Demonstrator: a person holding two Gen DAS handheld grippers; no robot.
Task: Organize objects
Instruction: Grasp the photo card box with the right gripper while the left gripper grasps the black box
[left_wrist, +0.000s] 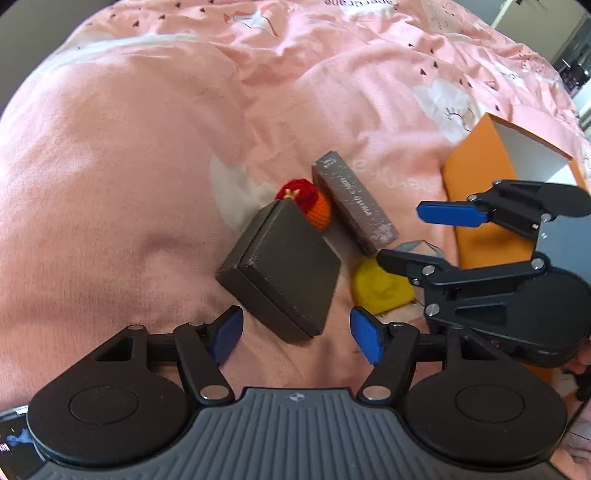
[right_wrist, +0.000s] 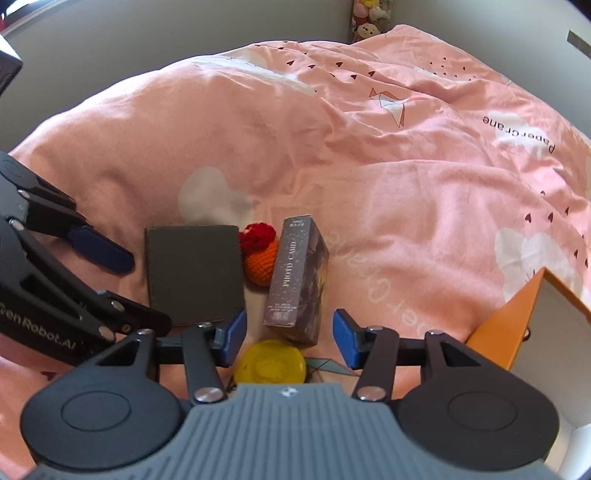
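Each gripper was built alike — a grey ribbed housing along the bottom of the frame, a small white emblem at its centre, flanked by two round black discs. From these ran black linkage arms pinned with silver screws, ending in blue pads. The left gripper (left_wrist: 297, 332) showed this in its own wrist view, the right gripper (right_wrist: 289, 338) likewise. At the left edge of the right wrist view, the other unit's black body carried white lettering — "GenRobot.AI".
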